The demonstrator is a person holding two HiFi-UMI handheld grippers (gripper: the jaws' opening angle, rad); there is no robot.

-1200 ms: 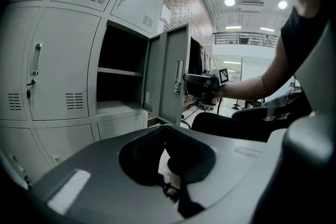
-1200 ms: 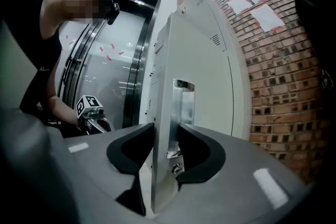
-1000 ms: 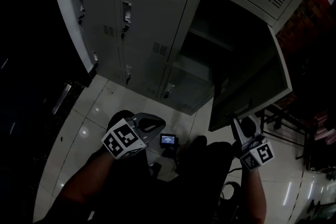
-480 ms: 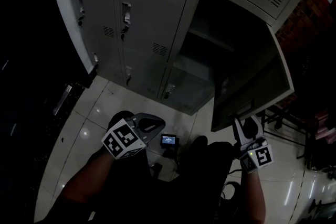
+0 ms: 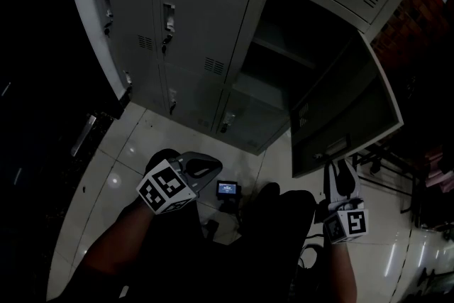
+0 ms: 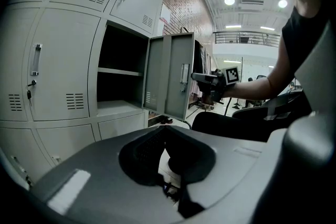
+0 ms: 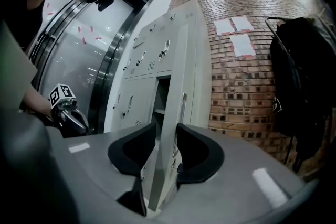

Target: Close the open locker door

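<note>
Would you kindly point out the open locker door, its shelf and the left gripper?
open locker door [image 5: 344, 113], head view, panel's middle.
shelf [image 6: 119, 72], left gripper view, front edge.
left gripper [image 6: 159, 131], left gripper view, between fingertips.

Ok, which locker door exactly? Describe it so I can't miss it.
Find the grey locker bank beside the brick wall. In its column nearest that wall, the open locker door is the only one swung outward, exposing a dark compartment with a shelf.
</note>
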